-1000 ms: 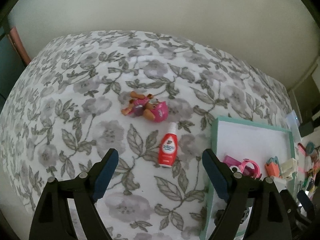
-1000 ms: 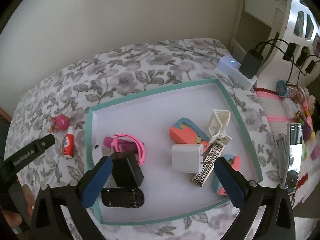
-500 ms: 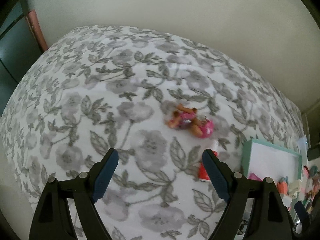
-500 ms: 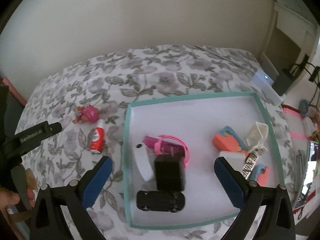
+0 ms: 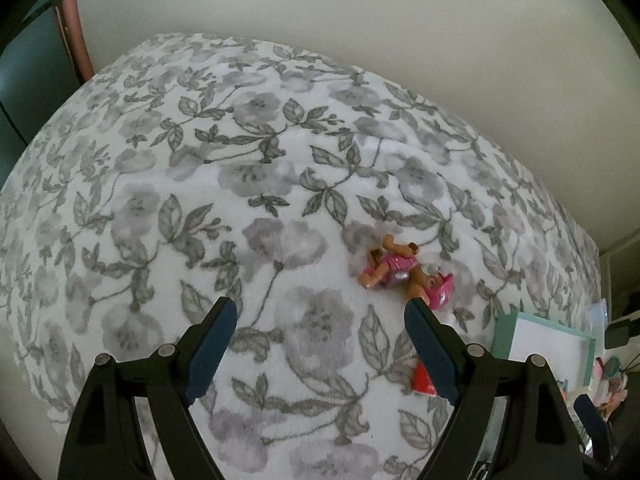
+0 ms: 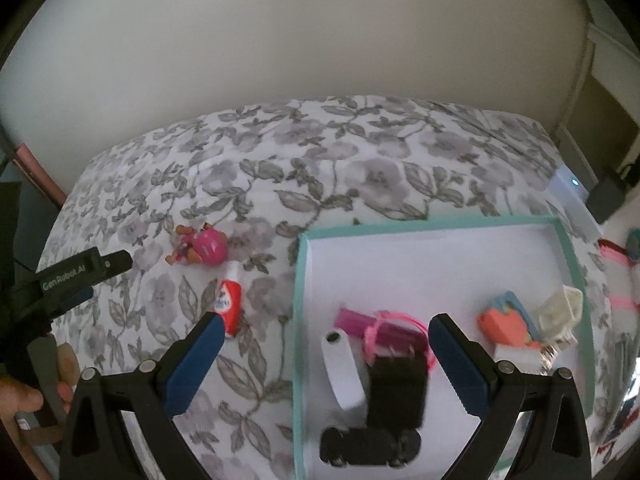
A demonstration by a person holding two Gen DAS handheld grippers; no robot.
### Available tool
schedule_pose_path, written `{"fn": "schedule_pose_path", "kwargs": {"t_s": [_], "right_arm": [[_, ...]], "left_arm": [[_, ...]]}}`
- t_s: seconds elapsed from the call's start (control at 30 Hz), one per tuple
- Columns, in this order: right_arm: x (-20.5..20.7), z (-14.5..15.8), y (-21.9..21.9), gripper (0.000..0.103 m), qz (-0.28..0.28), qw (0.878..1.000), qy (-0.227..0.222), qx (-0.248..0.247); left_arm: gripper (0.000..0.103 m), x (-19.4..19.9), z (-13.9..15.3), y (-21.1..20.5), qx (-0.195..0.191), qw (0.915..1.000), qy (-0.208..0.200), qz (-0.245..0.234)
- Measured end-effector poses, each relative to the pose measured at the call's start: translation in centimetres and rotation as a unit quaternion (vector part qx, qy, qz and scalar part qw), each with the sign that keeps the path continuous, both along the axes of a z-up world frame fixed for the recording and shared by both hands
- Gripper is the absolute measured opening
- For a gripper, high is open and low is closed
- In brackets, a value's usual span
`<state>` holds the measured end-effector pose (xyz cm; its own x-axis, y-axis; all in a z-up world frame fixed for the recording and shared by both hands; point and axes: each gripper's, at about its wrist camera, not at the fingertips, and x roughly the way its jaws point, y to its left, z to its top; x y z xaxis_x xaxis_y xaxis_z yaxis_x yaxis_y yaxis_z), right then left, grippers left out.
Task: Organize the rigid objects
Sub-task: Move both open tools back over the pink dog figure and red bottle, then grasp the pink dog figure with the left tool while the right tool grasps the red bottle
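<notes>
A small doll [image 5: 404, 276] in pink with a pink head lies on the flowered bedspread, just beyond the right finger of my open left gripper [image 5: 320, 312]. A red squeeze bottle [image 5: 423, 379] is half hidden behind that finger. In the right wrist view the doll [image 6: 204, 244] and bottle [image 6: 230, 300] lie left of a teal-rimmed white tray [image 6: 298, 320]. My right gripper [image 6: 326, 324] hangs open over the tray's left edge, holding nothing. The tray holds a black charger [image 6: 396, 388], a black toy car [image 6: 368, 446], a white oblong piece [image 6: 342, 368] and a pink band [image 6: 394, 318].
An orange and blue piece [image 6: 504, 320] and a white toy basket [image 6: 560, 312] sit at the tray's right side. A finger [image 6: 86, 270] of the left gripper and a person's hand [image 6: 16, 400] show at the left edge. A wall runs behind the bed; a plugged-in charger [image 6: 606, 196] sits at the right.
Both grippers moved left across the bed, so doll, bottle and tray slid right in both views. The bottle is now partly behind the left gripper's right finger. Both stayed open.
</notes>
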<state>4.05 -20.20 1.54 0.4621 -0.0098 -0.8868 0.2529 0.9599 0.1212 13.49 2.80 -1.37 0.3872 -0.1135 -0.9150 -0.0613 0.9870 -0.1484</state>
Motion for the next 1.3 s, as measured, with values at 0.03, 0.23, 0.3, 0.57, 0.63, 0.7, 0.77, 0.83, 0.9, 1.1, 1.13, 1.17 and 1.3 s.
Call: {"fn": "schedule_pose_path", "kwargs": {"t_s": [0.03,0.23,0.3,0.57,0.63,0.7,0.77,0.83,0.9,1.1,1.13,1.17,1.3], "right_arm": [[0.4,-0.1,0.2,0.103,0.002,1.0,0.0,0.003],[3.3,-1.2,2.7,0.103,0.028,0.999,-0.005,0.022],[4.0,-1.8,3.4,0.103,0.034,0.999,-0.001,0.025],[5.8,-4.0,6.4,0.093,0.071,0.997,0.013,0.008],[6.1,-4.3,6.9,0.092,0.078,0.997,0.017,0.005],[6.3,-4.7,7.4,0.086,0.083,0.996,0.019,0.004],[6.4,-5.2,7.7,0.083,0.087,0.996,0.023,0.004],[6.5,-5.7,7.9,0.081,0.091,0.995,0.028,0.004],[6.6,-6.3,8.1,0.075,0.093,0.995,0.035,0.002],[6.7,-8.0,8.5,0.056,0.106,0.993,0.054,0.01],[6.8,-8.2,8.6,0.053,0.108,0.992,0.057,0.012],[6.8,-8.5,8.7,0.048,0.111,0.992,0.06,0.014],[6.7,-8.4,8.1,0.031,0.11,0.992,0.055,0.012]], "left_arm": [[0.086,0.3,-0.2,0.1,-0.001,1.0,0.002,0.0],[0.086,1.7,-1.2,1.0,-0.009,0.9999,0.009,0.011],[0.086,2.1,-1.6,1.3,-0.01,0.9998,0.012,0.014],[0.086,3.1,-2.4,1.8,-0.017,0.9995,0.017,0.018],[0.086,3.3,-2.5,1.9,-0.019,0.9995,0.018,0.018],[0.086,3.4,-2.7,2.0,-0.021,0.9994,0.02,0.018],[0.086,3.5,-2.9,2.0,-0.023,0.9993,0.021,0.019],[0.086,3.7,-3.0,1.9,-0.024,0.9993,0.023,0.017],[0.086,3.9,-3.2,1.7,-0.025,0.9993,0.025,0.015],[0.086,4.2,-3.2,0.4,-0.035,0.9993,0.015,-0.006],[0.086,4.2,-3.1,0.2,-0.037,0.9992,0.014,-0.01],[0.086,4.2,-3.1,0.0,-0.038,0.9991,0.011,-0.014],[0.086,4.4,-3.0,-1.1,-0.063,0.9974,0.005,-0.035]]}}
